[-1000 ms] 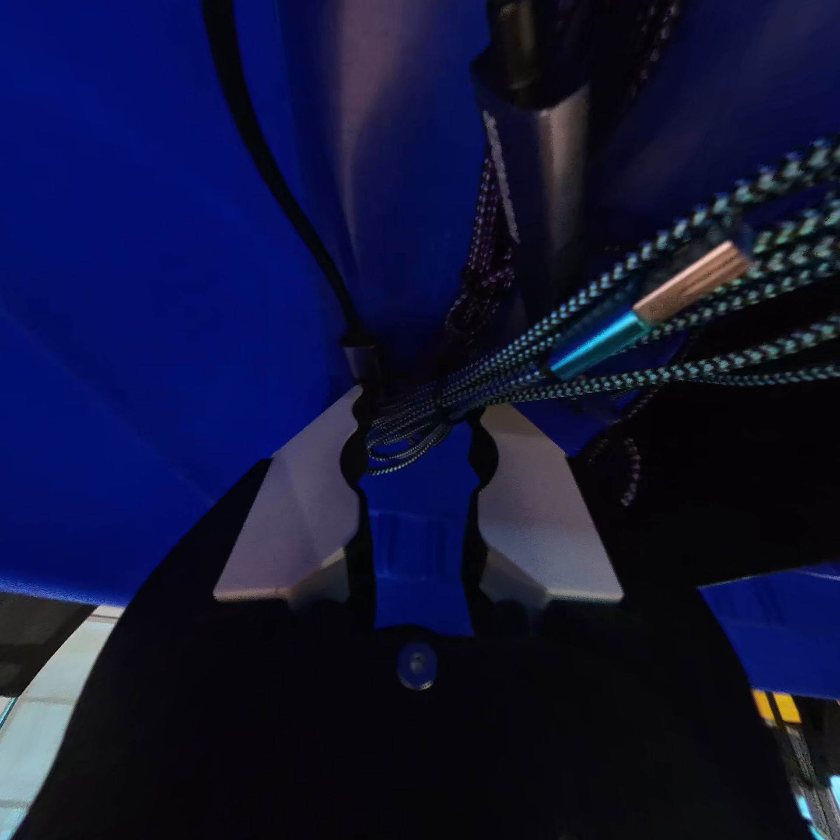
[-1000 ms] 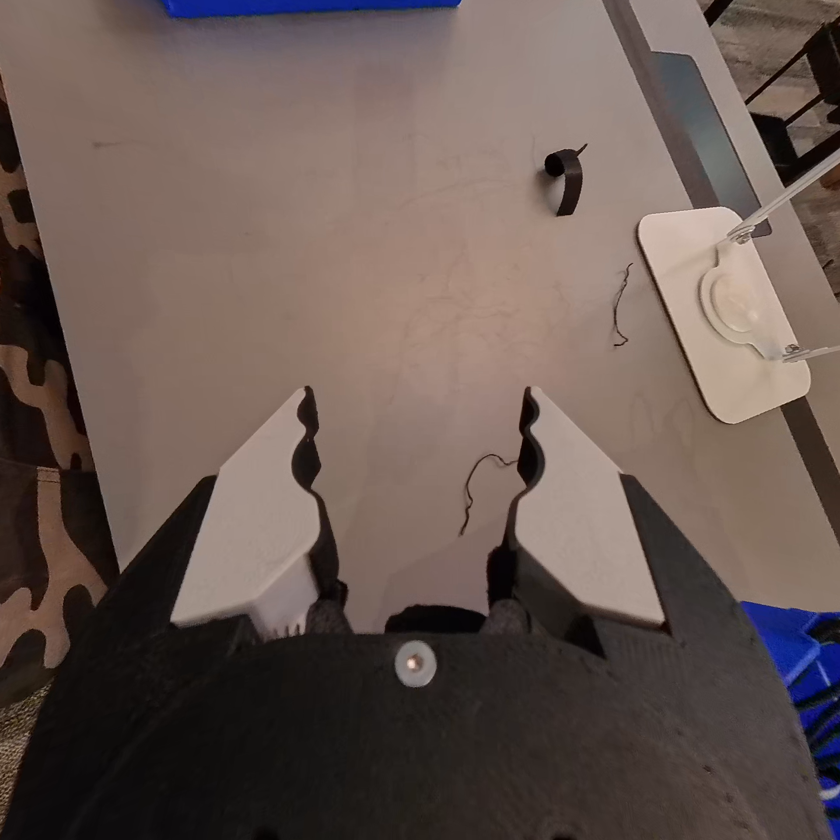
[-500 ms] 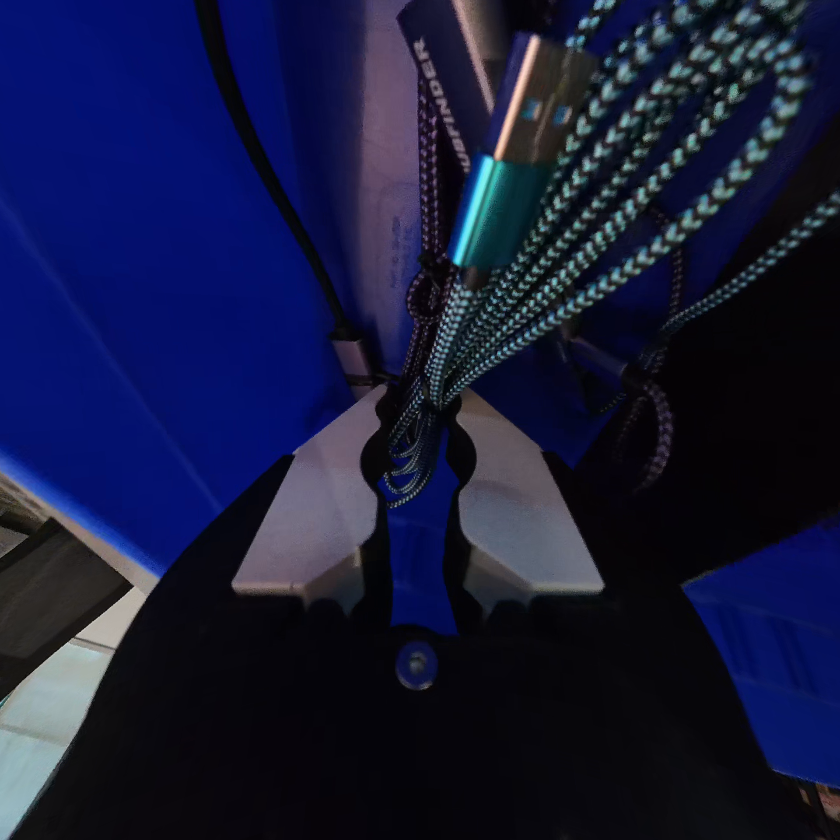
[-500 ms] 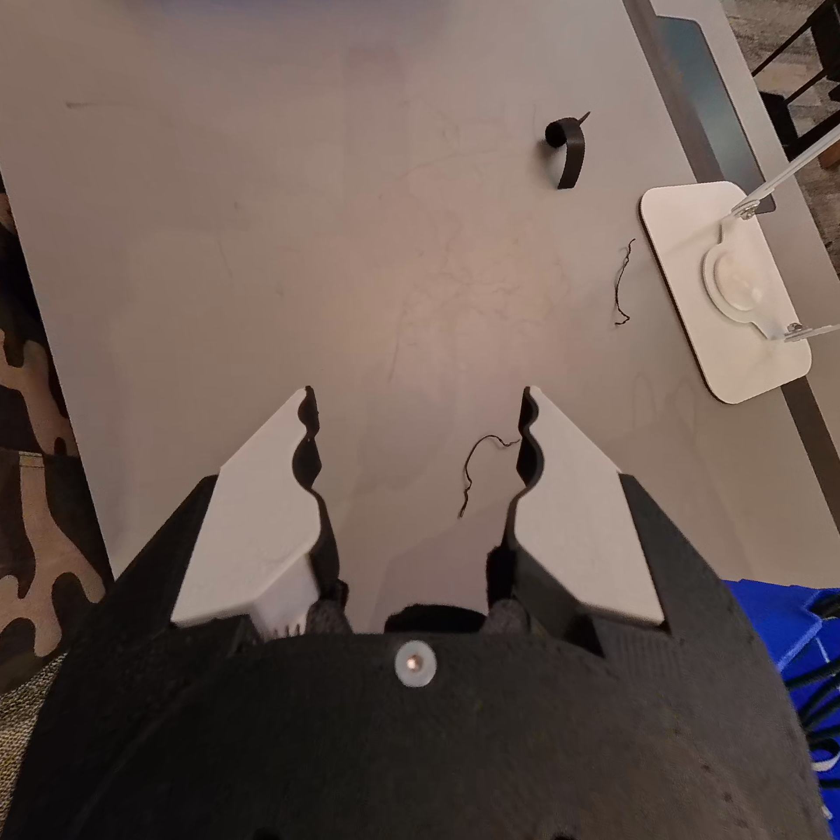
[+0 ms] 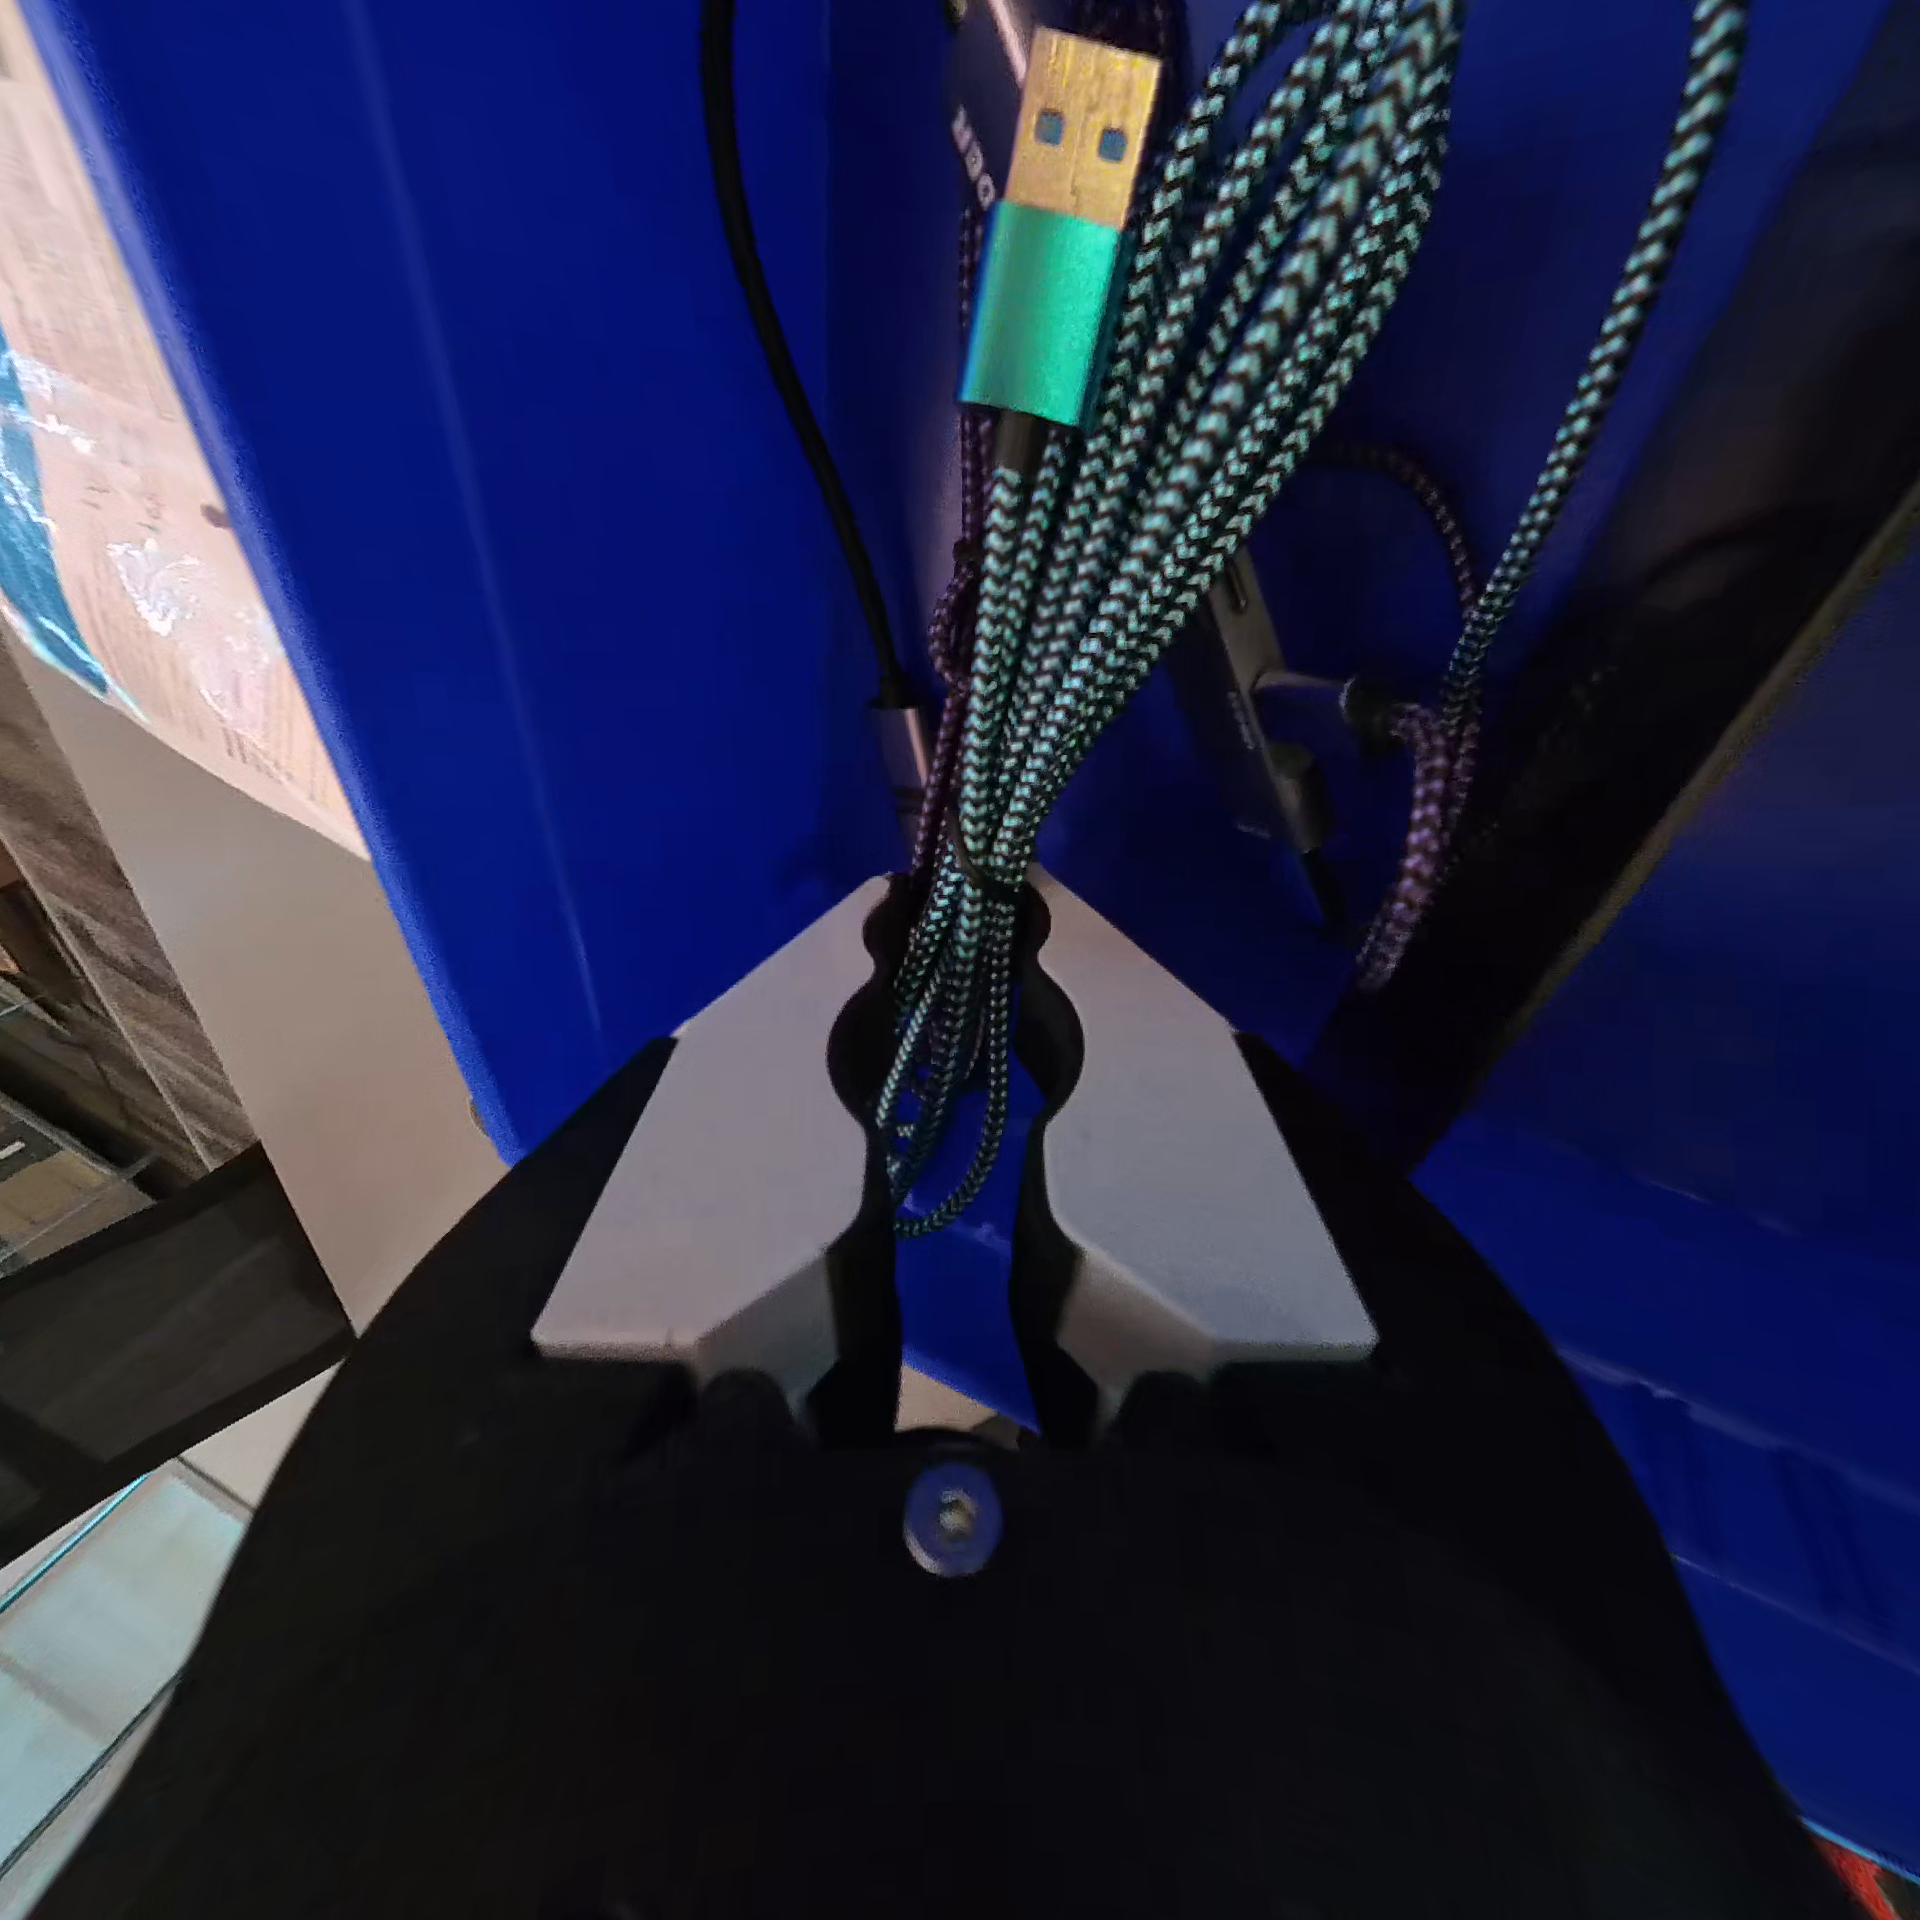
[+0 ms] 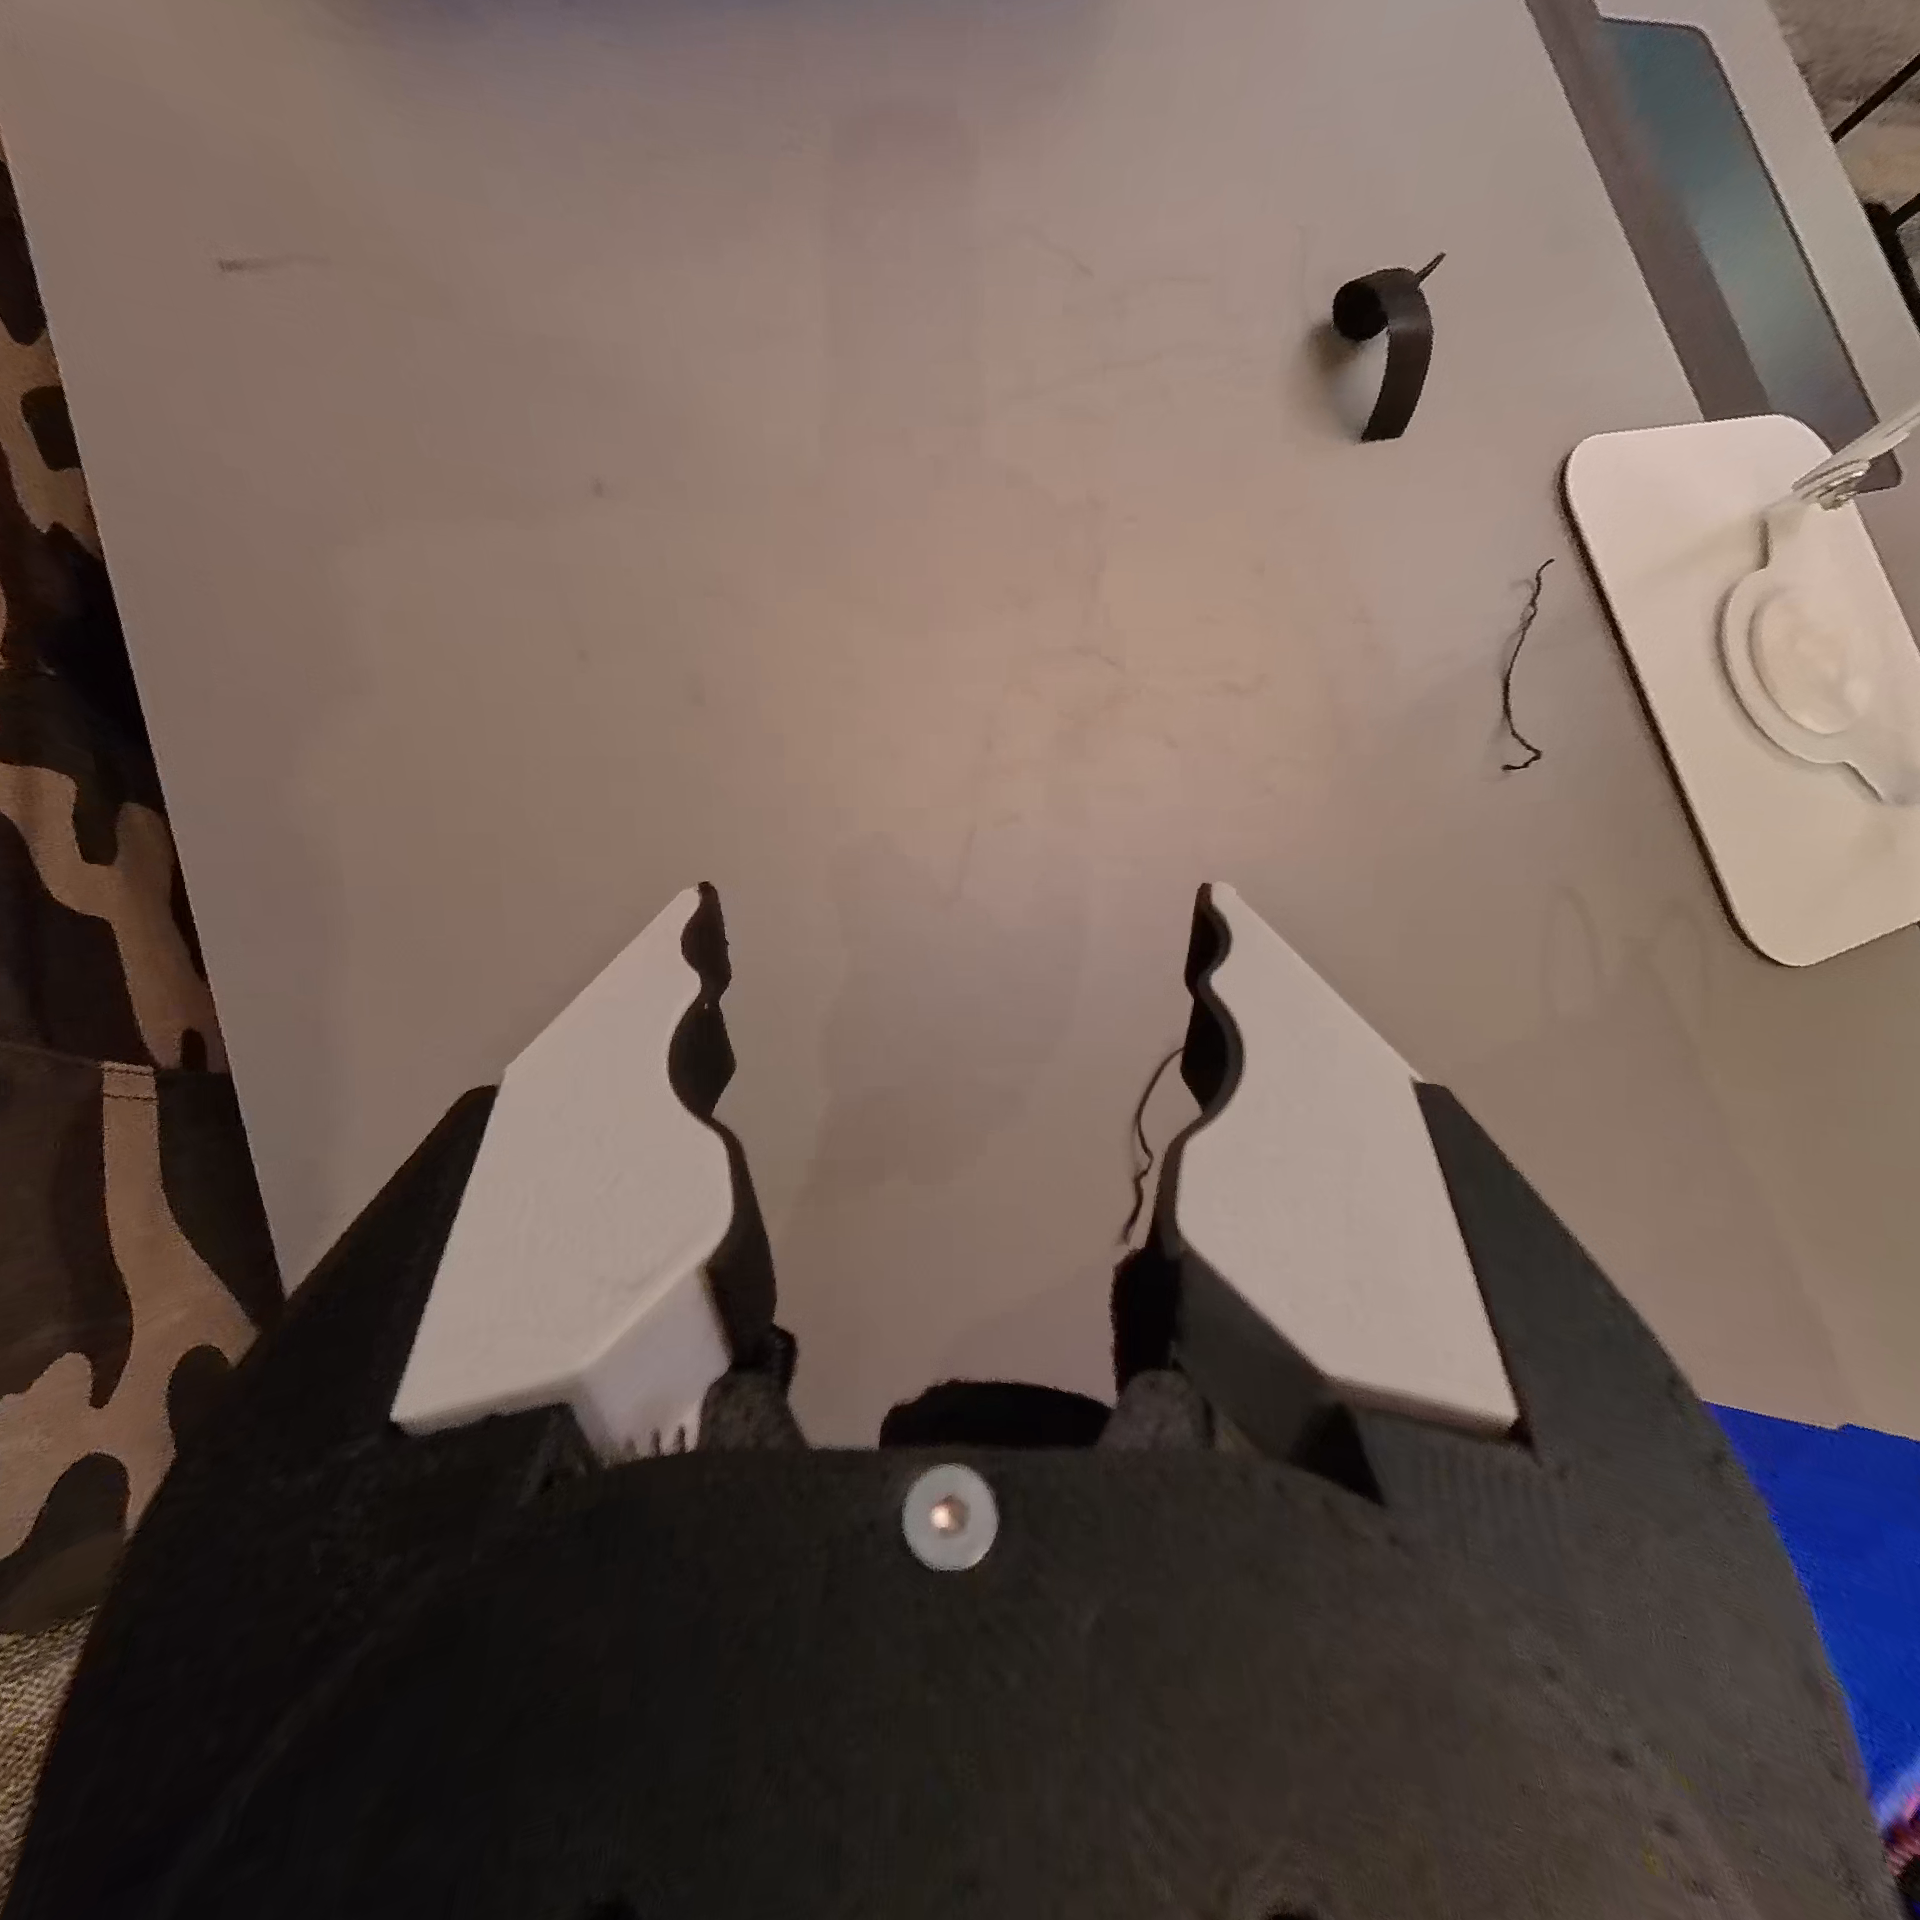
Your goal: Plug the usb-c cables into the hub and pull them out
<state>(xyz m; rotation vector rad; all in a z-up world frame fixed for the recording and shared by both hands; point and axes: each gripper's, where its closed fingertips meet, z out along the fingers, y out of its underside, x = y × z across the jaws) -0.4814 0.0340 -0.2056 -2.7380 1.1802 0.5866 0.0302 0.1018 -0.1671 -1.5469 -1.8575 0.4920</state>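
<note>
On grey table [image 6: 727, 520], black strap [image 6: 1387, 348], white stand base [image 6: 1745, 686].

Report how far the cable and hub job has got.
Done: the left claw has shut on the bundled teal braided cable inside the blue bin. In hand: that bundle hangs from the claw, its gold plug free. Left: all plugging and unplugging. The dark grey hub sits in the bin, and the right claw is open above the bare grey table.
</note>
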